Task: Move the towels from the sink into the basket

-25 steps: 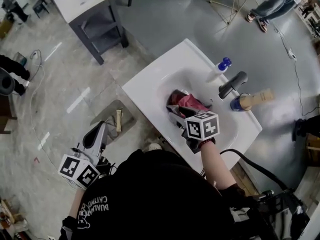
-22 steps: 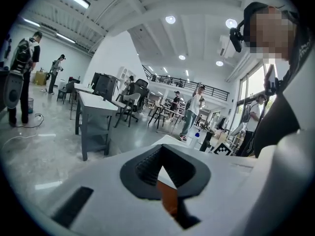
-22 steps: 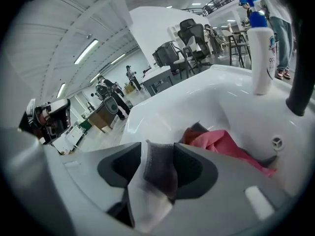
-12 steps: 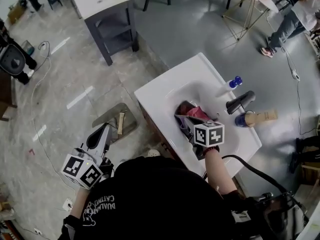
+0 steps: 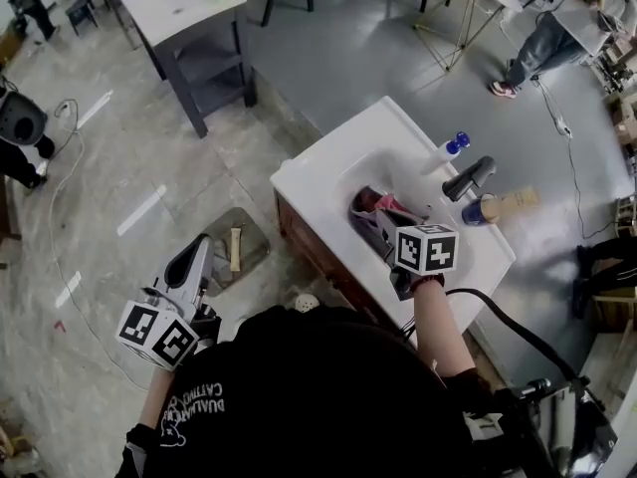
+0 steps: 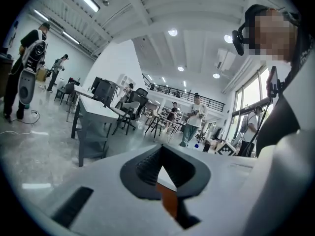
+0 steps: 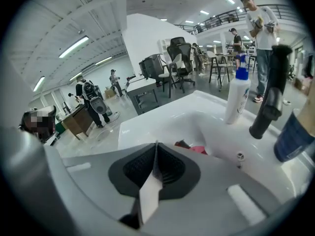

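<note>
Right gripper view: towel between jaws

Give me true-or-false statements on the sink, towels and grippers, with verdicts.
The right gripper has its jaws closed. True: they have just closed, with only a thin pale strip showing between them.
The pink cloth towel lies in a basket. False: it lies in the white rectangular sink.
The left gripper reaches into the sink. False: it is over the floor beside it.
A black faucet stands beside a blue-capped white bottle. True.
</note>
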Action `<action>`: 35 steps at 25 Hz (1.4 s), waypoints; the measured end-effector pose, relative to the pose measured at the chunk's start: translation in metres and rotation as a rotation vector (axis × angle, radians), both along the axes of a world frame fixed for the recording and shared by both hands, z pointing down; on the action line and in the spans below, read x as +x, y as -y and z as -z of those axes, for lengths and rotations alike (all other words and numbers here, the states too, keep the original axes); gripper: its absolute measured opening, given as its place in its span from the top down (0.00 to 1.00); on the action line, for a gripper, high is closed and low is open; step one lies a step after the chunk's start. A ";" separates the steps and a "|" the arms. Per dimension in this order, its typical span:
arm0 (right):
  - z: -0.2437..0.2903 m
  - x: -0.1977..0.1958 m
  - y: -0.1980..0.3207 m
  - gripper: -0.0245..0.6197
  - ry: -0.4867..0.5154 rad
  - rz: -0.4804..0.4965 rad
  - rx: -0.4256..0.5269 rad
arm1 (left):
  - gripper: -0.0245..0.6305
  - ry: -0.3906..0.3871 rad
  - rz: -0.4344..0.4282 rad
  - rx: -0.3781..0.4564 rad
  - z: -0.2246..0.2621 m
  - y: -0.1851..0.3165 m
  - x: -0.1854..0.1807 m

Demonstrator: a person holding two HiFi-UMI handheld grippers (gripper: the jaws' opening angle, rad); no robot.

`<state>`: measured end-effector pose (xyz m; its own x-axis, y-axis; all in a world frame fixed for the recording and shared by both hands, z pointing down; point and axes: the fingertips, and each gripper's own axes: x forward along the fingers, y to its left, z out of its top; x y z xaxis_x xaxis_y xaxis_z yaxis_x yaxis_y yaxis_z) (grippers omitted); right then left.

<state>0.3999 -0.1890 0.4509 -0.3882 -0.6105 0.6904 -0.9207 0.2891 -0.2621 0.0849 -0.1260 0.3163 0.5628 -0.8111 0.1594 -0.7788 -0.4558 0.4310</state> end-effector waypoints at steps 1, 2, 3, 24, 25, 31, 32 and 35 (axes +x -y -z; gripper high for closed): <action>0.009 0.000 0.001 0.94 -0.010 -0.020 0.022 | 0.95 -0.004 0.001 0.005 0.002 -0.002 -0.008; 0.018 0.001 0.003 0.94 -0.020 -0.042 0.045 | 0.95 -0.007 0.001 0.009 0.005 -0.003 -0.016; 0.028 0.001 0.006 0.94 -0.028 -0.065 0.068 | 0.96 -0.009 0.001 0.012 0.007 -0.005 -0.024; 0.226 -0.141 0.011 0.94 0.073 -0.048 0.553 | 0.96 -0.062 0.019 0.034 0.001 -0.041 -0.153; 0.227 -0.151 0.009 0.94 0.076 -0.033 0.554 | 0.96 -0.064 0.017 0.035 0.001 -0.042 -0.157; 0.220 -0.213 -0.003 0.94 0.112 0.053 0.523 | 0.96 -0.061 0.033 0.028 0.000 -0.063 -0.189; 0.217 -0.224 -0.005 0.94 0.113 0.066 0.515 | 0.96 -0.063 0.037 0.028 0.001 -0.067 -0.196; 0.202 -0.256 -0.012 0.94 0.116 0.109 0.479 | 0.96 -0.070 0.056 0.027 0.003 -0.082 -0.218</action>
